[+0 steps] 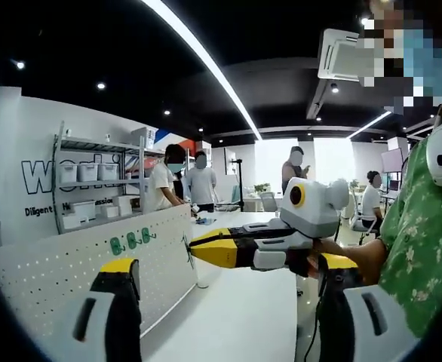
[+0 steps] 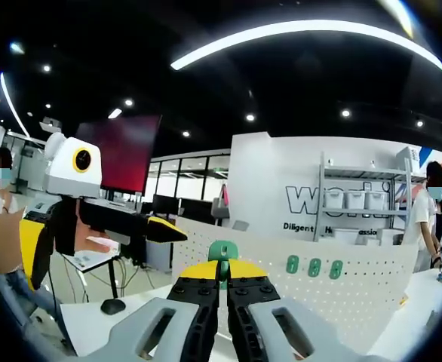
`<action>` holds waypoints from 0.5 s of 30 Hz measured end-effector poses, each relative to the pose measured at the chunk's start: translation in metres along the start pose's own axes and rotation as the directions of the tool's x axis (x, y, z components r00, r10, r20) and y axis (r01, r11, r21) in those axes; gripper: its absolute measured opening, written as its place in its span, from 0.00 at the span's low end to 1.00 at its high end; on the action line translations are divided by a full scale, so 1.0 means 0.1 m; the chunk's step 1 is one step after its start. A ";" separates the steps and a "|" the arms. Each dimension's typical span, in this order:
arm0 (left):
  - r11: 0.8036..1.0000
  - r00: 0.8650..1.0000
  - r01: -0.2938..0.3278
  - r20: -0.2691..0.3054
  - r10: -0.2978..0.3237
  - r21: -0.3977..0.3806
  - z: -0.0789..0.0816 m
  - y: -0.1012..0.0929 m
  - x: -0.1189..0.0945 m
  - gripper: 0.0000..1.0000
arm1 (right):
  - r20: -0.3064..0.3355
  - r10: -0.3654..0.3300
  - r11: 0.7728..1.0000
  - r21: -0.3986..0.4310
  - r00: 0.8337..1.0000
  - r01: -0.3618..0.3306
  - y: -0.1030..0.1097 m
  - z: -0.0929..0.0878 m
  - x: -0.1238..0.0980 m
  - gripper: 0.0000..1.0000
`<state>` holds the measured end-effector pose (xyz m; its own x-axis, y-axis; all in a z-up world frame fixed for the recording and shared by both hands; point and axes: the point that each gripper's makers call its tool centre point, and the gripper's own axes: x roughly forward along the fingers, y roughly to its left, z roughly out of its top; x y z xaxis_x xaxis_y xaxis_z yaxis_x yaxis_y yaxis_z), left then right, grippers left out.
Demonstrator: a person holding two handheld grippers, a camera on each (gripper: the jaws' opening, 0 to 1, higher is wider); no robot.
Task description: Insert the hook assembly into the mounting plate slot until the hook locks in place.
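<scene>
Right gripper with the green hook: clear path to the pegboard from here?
Probably yes. The right gripper is shut on the green hook, pointed at the white pegboard, with nothing showing between them. Three green hooks already sit on it, off to one side.

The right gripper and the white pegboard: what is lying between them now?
Nothing lies between. In the left gripper view, the right gripper points at the pegboard across bare air. In the right gripper view, it is shut on a green hook.

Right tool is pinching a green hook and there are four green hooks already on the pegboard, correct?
Not quite: the pegboard carries three green hooks, not four, as the right gripper view shows. The right tool is indeed shut on a green hook.
</scene>
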<state>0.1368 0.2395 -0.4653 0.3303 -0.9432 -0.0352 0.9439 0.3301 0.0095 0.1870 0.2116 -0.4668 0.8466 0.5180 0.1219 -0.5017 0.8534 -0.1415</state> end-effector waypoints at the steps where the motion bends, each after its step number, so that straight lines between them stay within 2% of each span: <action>1: 1.000 1.000 -0.004 -0.001 0.004 -0.003 -0.01 0.01 -0.01 1.00 | -0.002 0.000 1.000 -0.001 1.000 0.000 0.00 -0.01 0.01 0.01; 15: 0.996 0.995 -0.084 -0.048 0.083 -0.017 -0.31 0.27 -0.25 1.00 | -0.032 -0.015 1.000 0.007 0.999 0.016 -0.06 -0.18 0.36 0.01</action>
<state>0.1539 0.2727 -0.4947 0.4067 -0.9099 -0.0822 0.9128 0.4084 -0.0046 0.2236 0.2240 -0.4788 0.8594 0.5027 0.0930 -0.4897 0.8617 -0.1329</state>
